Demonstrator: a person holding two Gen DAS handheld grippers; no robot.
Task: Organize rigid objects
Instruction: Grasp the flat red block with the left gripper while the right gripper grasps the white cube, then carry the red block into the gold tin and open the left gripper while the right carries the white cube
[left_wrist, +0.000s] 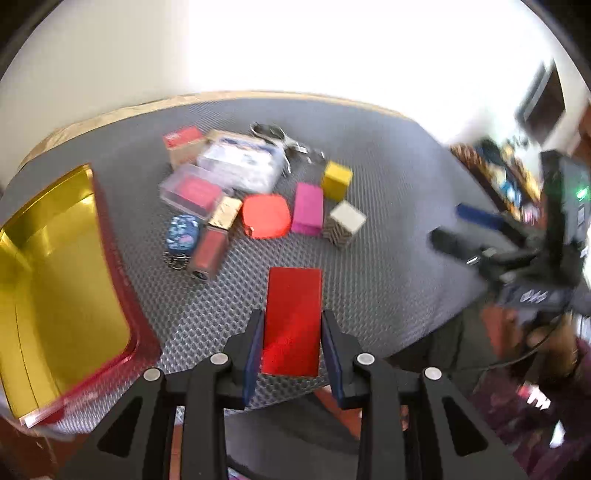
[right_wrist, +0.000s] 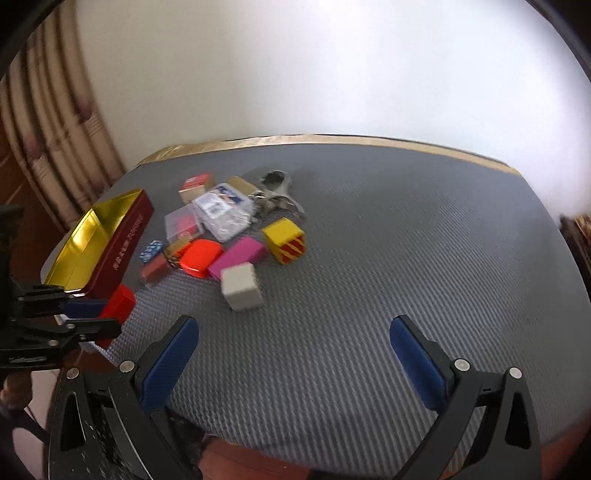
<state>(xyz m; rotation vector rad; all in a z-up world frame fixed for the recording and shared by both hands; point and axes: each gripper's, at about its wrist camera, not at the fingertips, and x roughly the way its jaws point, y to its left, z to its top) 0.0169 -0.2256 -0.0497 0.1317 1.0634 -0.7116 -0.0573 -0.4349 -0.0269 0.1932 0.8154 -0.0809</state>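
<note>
Clamped tight, the left gripper (left_wrist: 291, 332) has a red box (left_wrist: 291, 321) pinched between its blue pads, lifted off the grey mat (left_wrist: 388, 221)! Beside it on the left sits the gold-lined tin (left_wrist: 55, 266), open and bare inside. Moving right, the pile: a clear case (left_wrist: 192, 190), a round orange case (left_wrist: 265, 216), a pink box (left_wrist: 307, 208), a yellow box (left_wrist: 336, 181), a white block (left_wrist: 344, 223), scissors (left_wrist: 277, 138) behind. Far right, the right gripper (right_wrist: 295, 362) hangs jaws spread wide, holding nothing, only bare mat between its pads.
</note>
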